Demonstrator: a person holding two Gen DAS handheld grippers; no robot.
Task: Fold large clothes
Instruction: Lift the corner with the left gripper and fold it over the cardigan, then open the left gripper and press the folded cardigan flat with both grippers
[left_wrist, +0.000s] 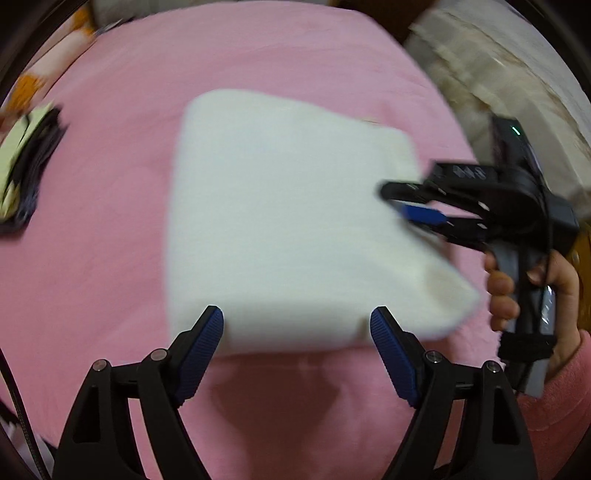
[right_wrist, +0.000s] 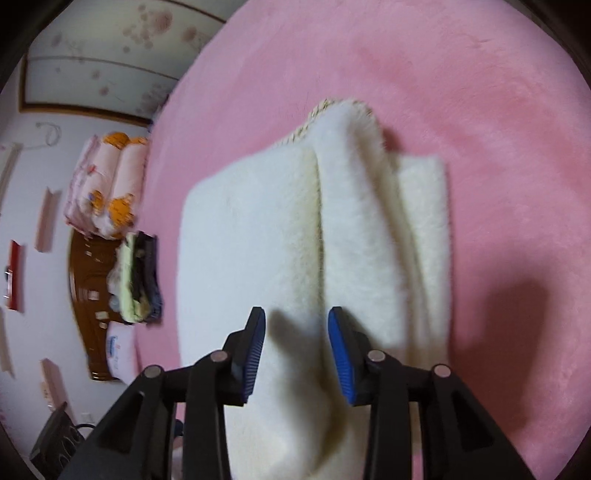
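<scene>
A folded white fleece garment (left_wrist: 288, 206) lies on the pink blanket (left_wrist: 110, 258) that covers the bed. My left gripper (left_wrist: 297, 321) hovers over its near edge, jaws wide open, with nothing pinched between the blue pads. At the garment's right edge my right gripper (left_wrist: 397, 201) points inward, held by a hand (left_wrist: 517, 295). In the right wrist view the garment (right_wrist: 251, 229) shows a raised fold running lengthwise, with a knitted trim at its far end. There my right gripper (right_wrist: 297, 325) stands partly open just above the cloth, pads not pressing on it.
A small stack of folded dark and pale clothes (left_wrist: 26, 166) (right_wrist: 142, 277) sits at the bed's edge. Beside it are rolled pink bedding with orange prints (right_wrist: 110, 184) and a wooden headboard (right_wrist: 88, 295). Pink blanket (right_wrist: 480, 110) surrounds the garment.
</scene>
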